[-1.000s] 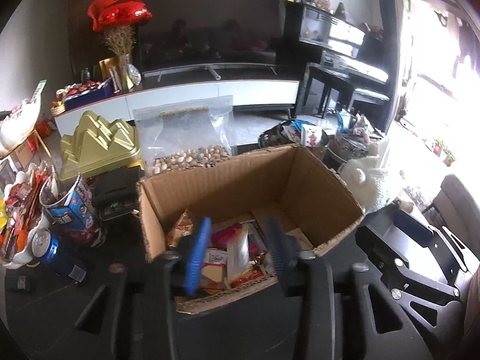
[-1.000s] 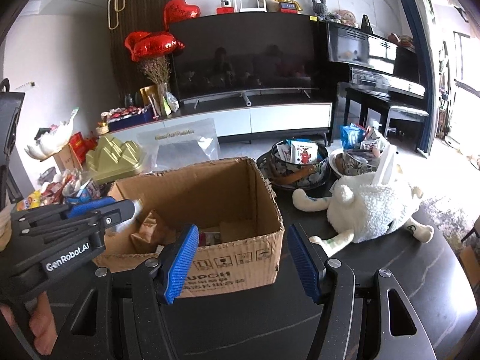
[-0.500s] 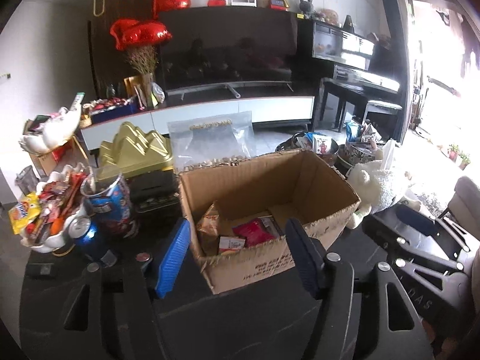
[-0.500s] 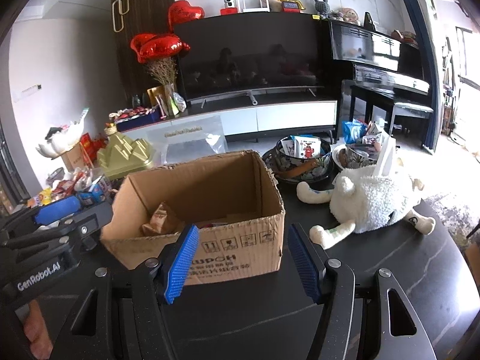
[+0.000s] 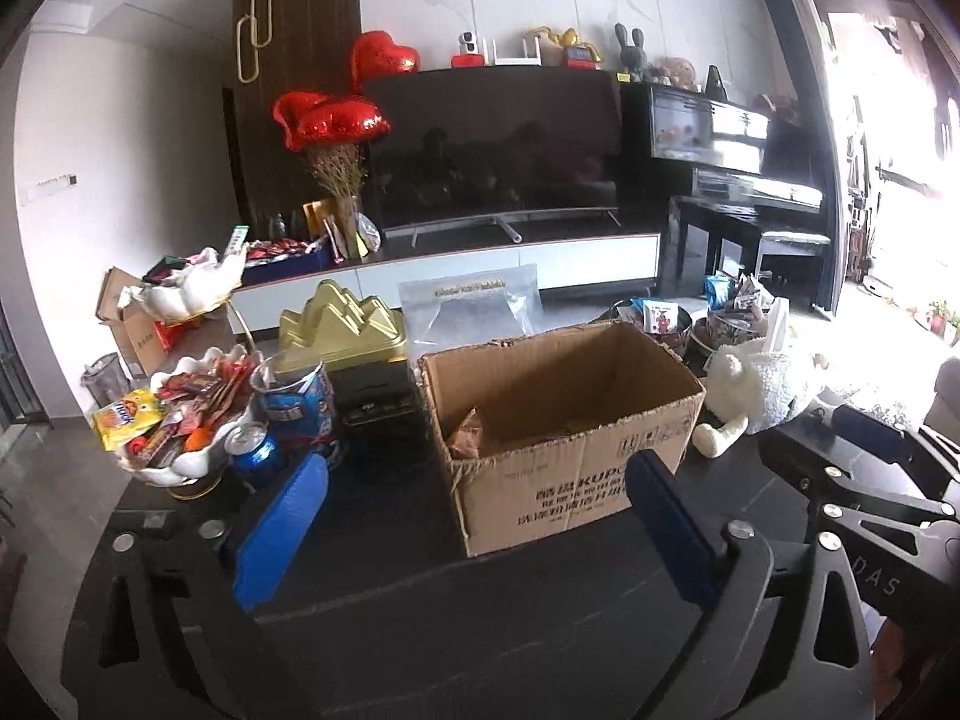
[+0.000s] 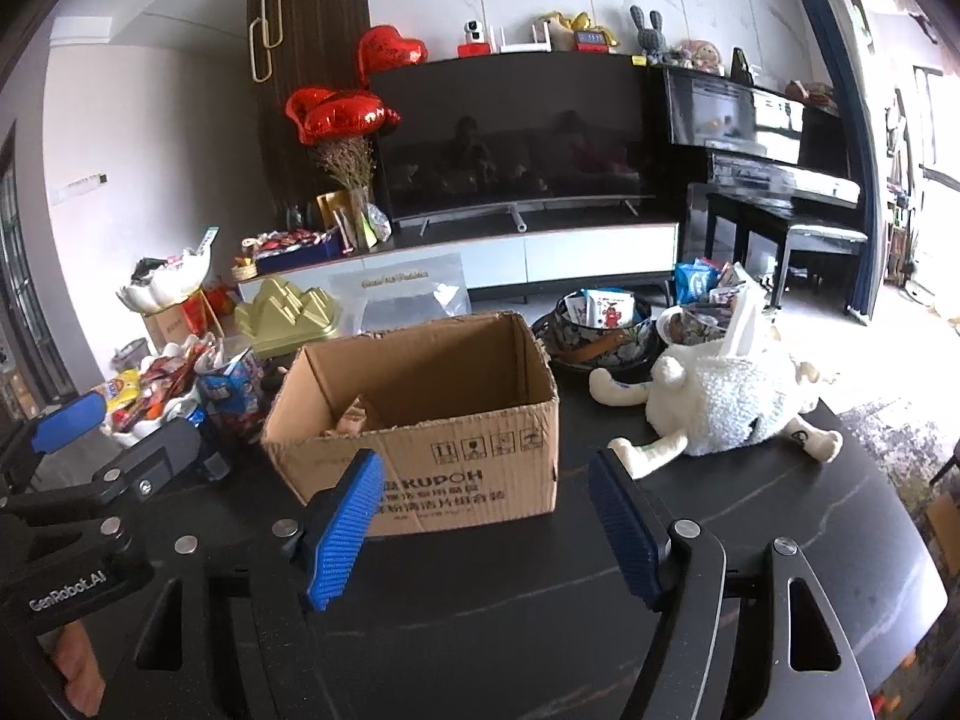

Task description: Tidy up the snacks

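- The left gripper (image 5: 474, 534) has been drawn back from over the cardboard box (image 5: 564, 414); its jaws are opening wide, with nothing between them.
- The right gripper (image 6: 486, 534) is also empty, its jaws opening.
- A snack packet (image 5: 468, 438) lies inside the box, mid-table; a drop is judged complete.
- More snacks wait in the white dish (image 5: 180, 420) by the table's left edge.

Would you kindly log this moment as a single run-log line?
left tool: opening, empty | right tool: opening, empty | cardboard box: on table, snacks inside | snack bowl: left of box, full
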